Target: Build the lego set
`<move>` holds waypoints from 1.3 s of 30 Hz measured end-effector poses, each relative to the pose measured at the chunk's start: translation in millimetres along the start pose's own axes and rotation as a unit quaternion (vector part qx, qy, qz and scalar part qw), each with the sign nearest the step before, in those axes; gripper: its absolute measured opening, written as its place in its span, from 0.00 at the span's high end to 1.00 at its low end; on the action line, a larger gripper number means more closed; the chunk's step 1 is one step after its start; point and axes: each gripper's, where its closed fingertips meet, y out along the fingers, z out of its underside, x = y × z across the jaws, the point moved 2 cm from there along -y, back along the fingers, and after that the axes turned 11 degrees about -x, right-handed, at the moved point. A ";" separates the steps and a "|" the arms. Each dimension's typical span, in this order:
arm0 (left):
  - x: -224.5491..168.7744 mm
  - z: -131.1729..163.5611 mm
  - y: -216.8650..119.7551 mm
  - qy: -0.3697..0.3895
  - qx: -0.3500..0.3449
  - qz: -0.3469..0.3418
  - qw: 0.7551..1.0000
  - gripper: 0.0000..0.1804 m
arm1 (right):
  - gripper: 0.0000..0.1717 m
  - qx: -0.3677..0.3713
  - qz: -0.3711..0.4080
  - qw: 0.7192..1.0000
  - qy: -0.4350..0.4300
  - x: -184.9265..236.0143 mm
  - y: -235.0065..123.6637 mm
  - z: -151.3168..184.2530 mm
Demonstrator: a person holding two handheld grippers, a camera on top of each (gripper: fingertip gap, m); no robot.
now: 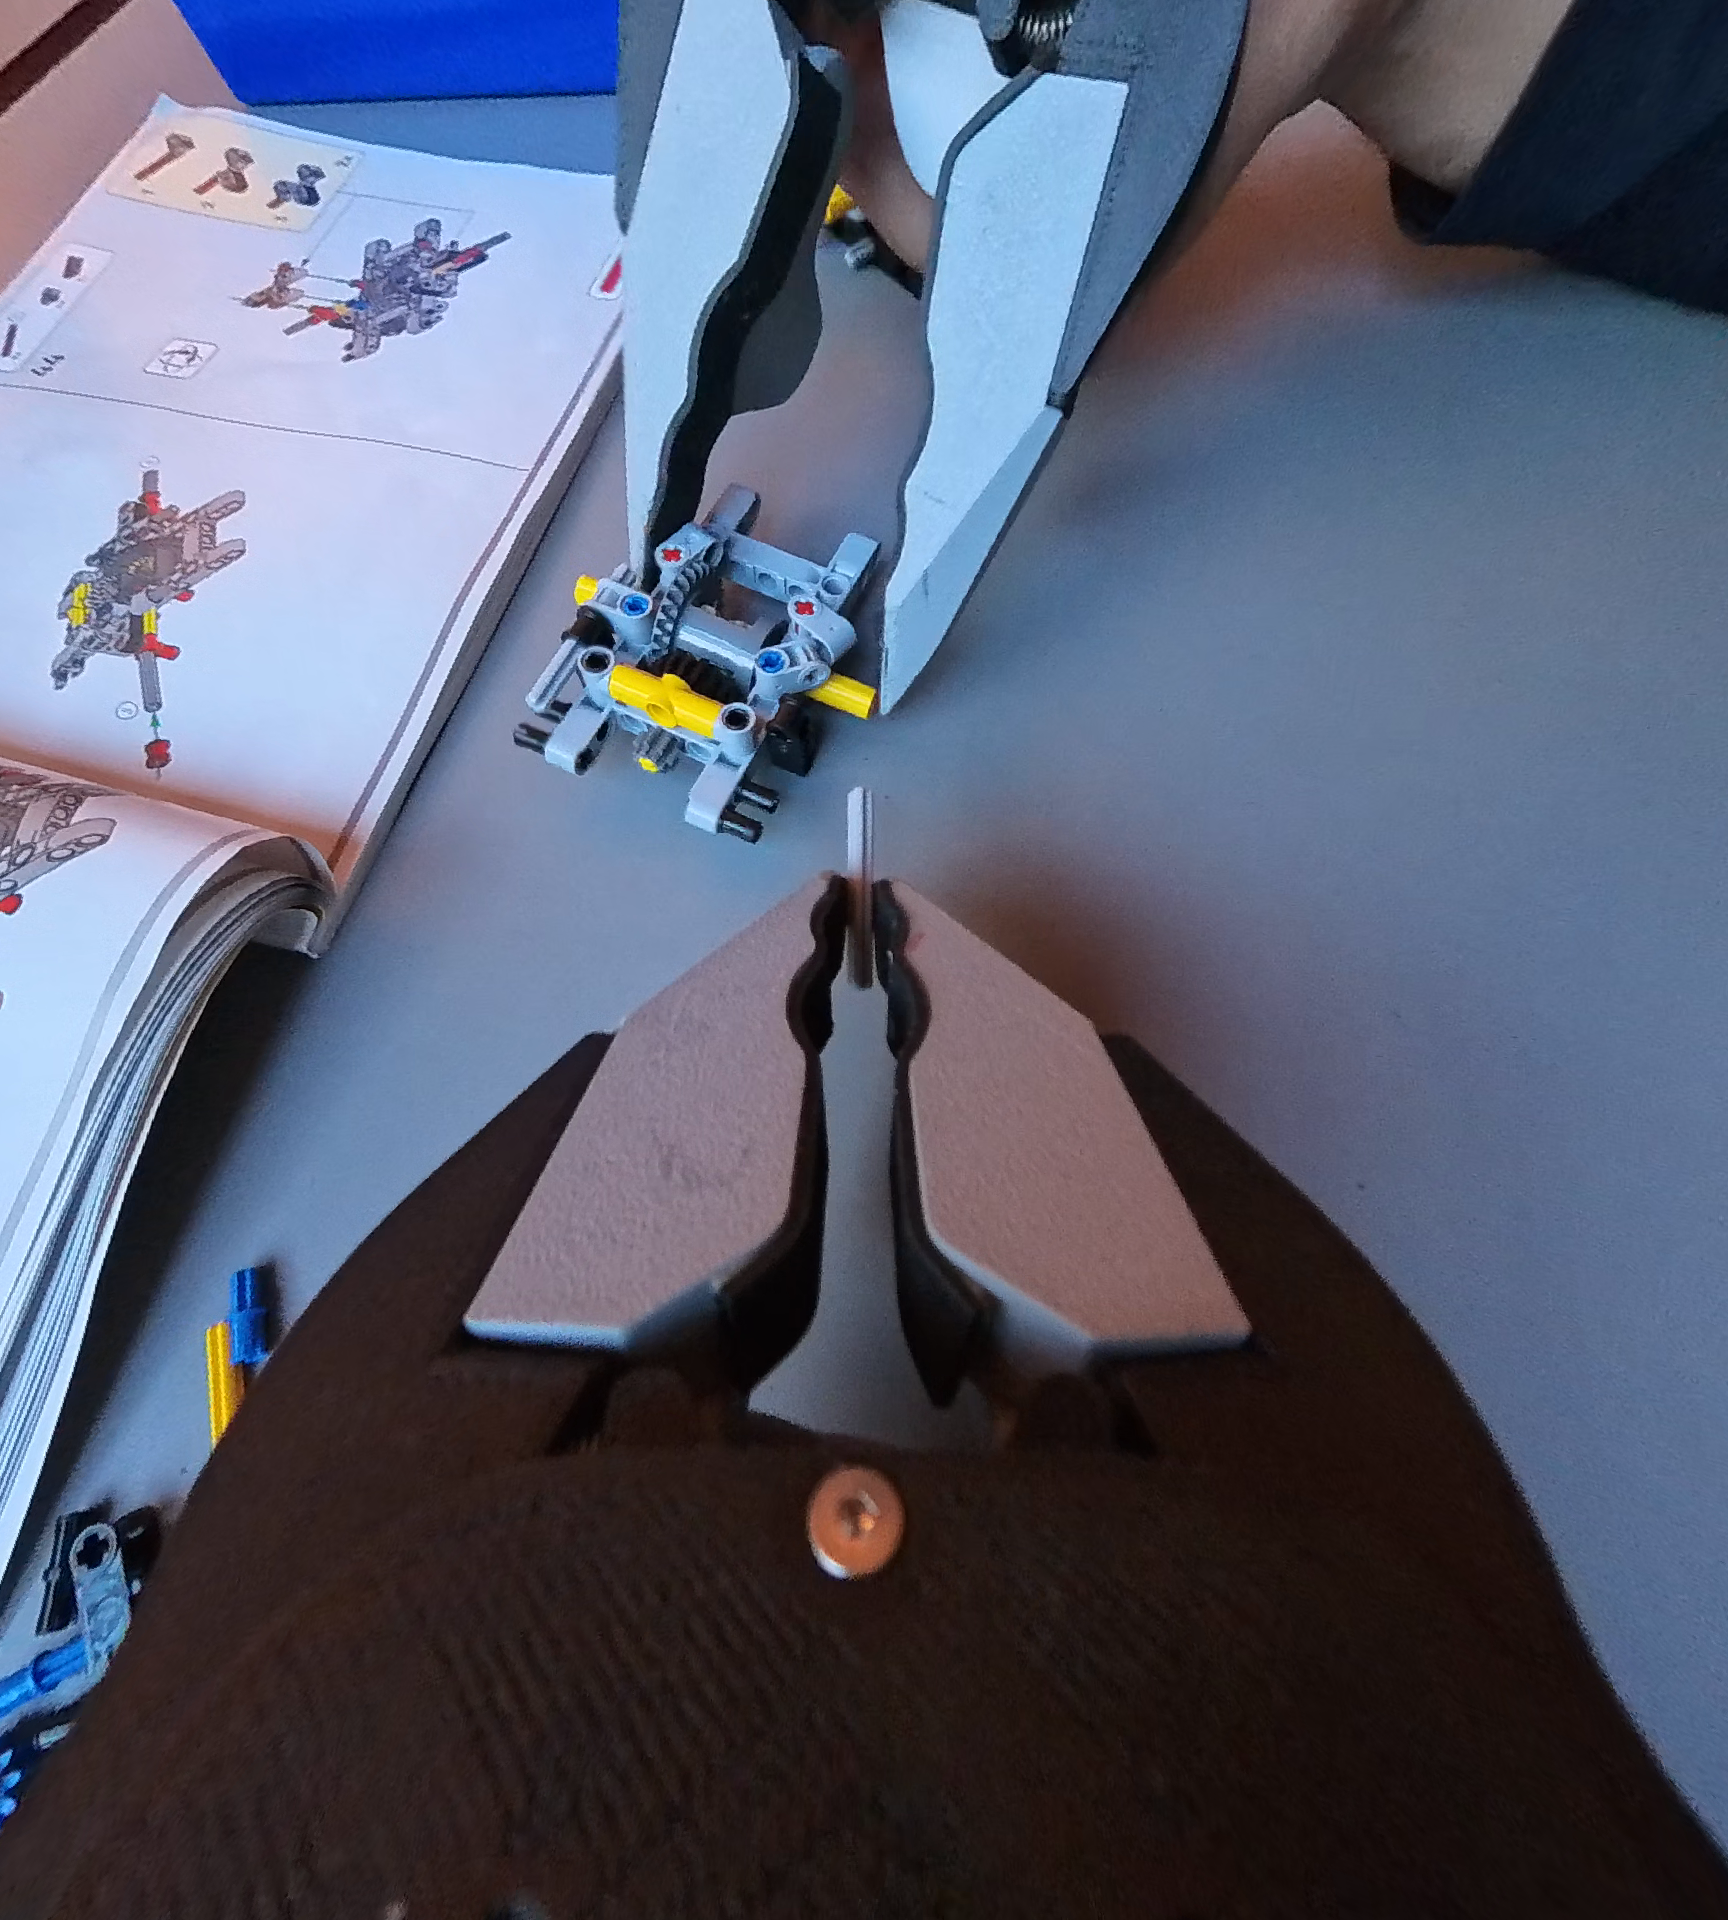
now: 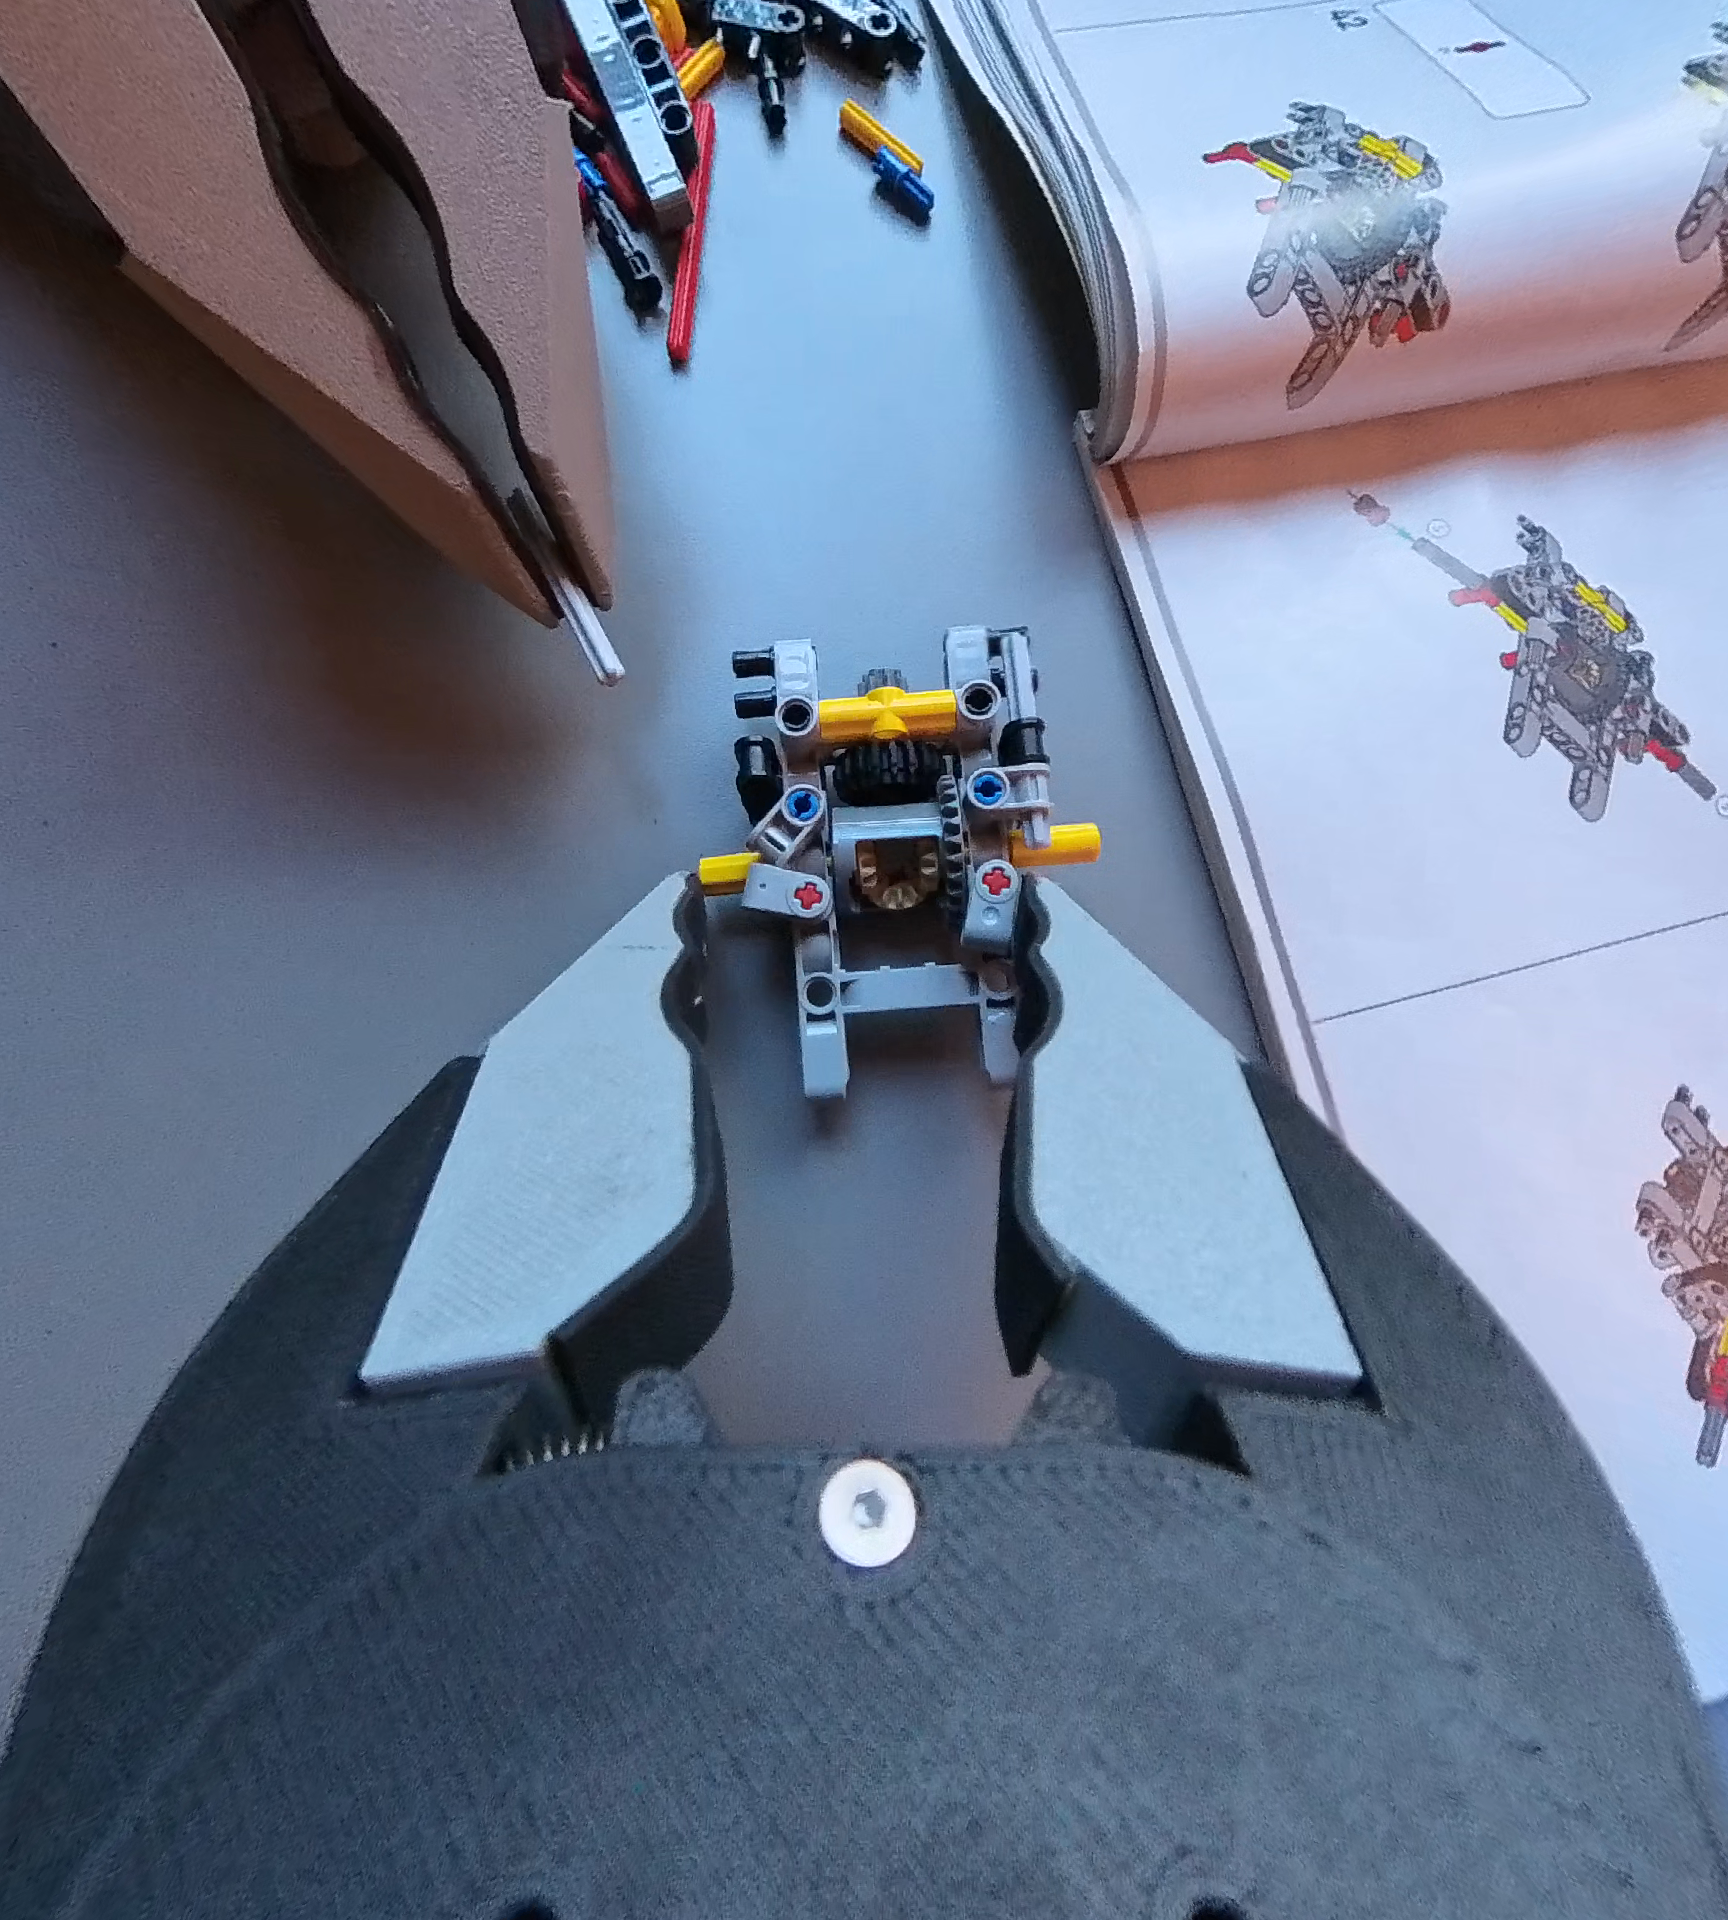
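Paper book (image 1: 216,520) lies open beside the grey model (image 1: 704,665) on our table (image 1: 1359,831). Loose bits (image 2: 694,125) sit past it. Our left gripper (image 1: 862,894) pinches a thin white rod (image 1: 858,842). Our right gripper (image 2: 860,904) stands apart around the model; one finger (image 2: 1036,935) touches it, the other shows a gap.

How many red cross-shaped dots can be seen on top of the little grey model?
2. One red cross sits on the model's left side, near the yellow axle; the other red cross is on its right, beside the right claw's pad. Others may be hidden underneath.
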 end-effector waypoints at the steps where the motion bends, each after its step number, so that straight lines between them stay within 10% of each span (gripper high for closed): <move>1: 0.4 0.2 0.1 0.000 0.001 -0.002 1.000 0.99 | 0.66 0.000 -0.002 1.000 0.000 -0.5 0.5 0.4; 39: -20.3 -52.4 -40.6 -0.049 -0.083 0.046 0.994 0.99 | 0.74 -0.248 -0.139 0.959 -0.011 28.6 -25.1 -42.4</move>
